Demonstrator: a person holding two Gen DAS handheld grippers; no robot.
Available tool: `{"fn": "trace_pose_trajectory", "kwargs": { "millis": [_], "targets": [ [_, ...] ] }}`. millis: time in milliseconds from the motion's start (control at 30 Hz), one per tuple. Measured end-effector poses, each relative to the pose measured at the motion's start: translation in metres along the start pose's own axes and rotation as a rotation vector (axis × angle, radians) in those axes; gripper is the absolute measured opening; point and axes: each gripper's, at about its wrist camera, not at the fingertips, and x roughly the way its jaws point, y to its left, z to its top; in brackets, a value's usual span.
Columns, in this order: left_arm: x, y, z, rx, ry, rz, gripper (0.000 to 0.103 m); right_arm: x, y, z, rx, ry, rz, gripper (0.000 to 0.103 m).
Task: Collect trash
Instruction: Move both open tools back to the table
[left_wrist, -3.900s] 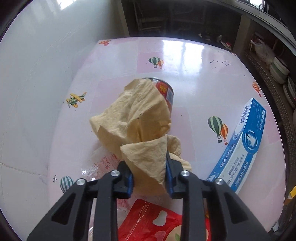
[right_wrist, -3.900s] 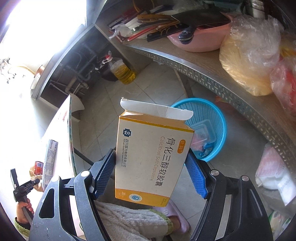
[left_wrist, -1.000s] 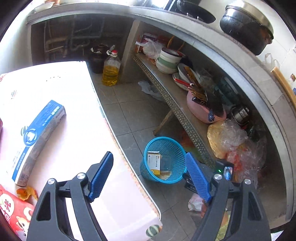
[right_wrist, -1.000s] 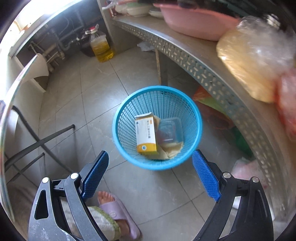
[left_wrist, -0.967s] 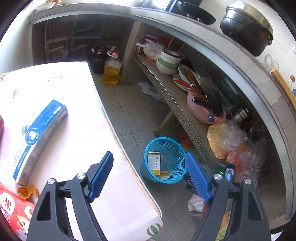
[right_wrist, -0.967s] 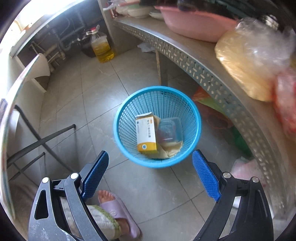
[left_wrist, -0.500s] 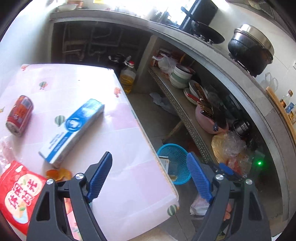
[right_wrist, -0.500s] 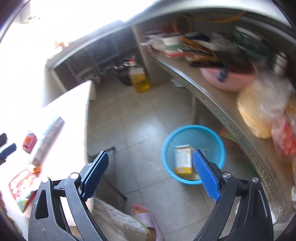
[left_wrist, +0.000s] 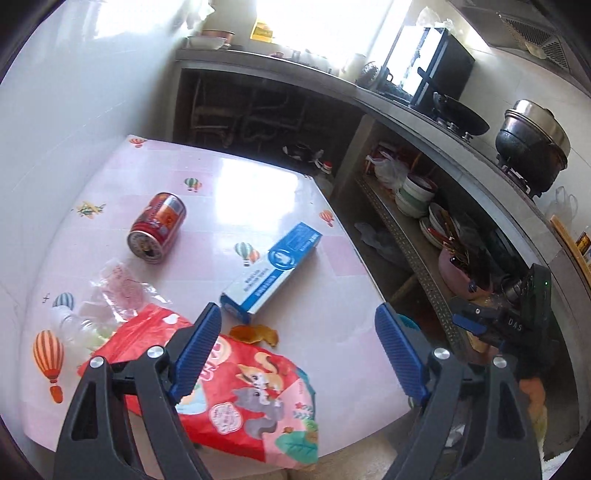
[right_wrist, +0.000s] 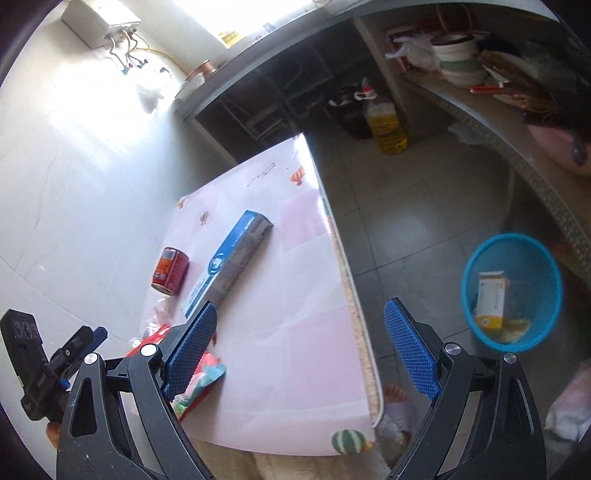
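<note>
Trash lies in two places: five pieces on the pink balloon-print table (left_wrist: 332, 229) and the rest in one blue mesh wastebasket (right_wrist: 511, 291) on the tiled floor. Left gripper (left_wrist: 297, 350) hangs over the table's near edge with its blue-padded jaws spread wide and nothing between them, having just been opening a little further. Right gripper (right_wrist: 301, 347) is likewise wide open and empty, poised above the table's floor-side edge. Directly under the left gripper sits one red snack bag (left_wrist: 236, 391), printed with cartoon animals. Beside its far edge lies one scrap of orange peel (left_wrist: 255, 334), and just beyond that one long blue-and-white box (left_wrist: 271, 271) rests flat on the table. To the left, one crumpled clear plastic wrapper (left_wrist: 110, 299) touches the bag's corner, and farther back one red drink can (left_wrist: 157, 228) lies on its side. In the right wrist view the wastebasket stands well apart from the table, near a metal shelf, holding one white-and-yellow medicine carton (right_wrist: 489, 304) and some crumpled yellowish paper beneath it.
</note>
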Motion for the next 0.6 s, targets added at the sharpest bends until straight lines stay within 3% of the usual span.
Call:
{"fn": "trace_pose_trajectory", "kwargs": {
  "millis": [267,467,600],
  "targets": [
    [-0.024,0.047,-0.012,-0.074,-0.023,0.063,0.083,0.064,0.057,0.007,0.002,0.196,0.098,0.088],
    [-0.036,0.075,-0.02,-0.131,-0.031,0.09,0.083,0.128,0.094,0.021,-0.003,0.314,0.063,0.088],
    [-0.048,0.091,-0.024,-0.144,-0.055,0.131,0.083,0.161,0.108,0.031,0.014,0.337,0.014,0.088]
  ]
}}
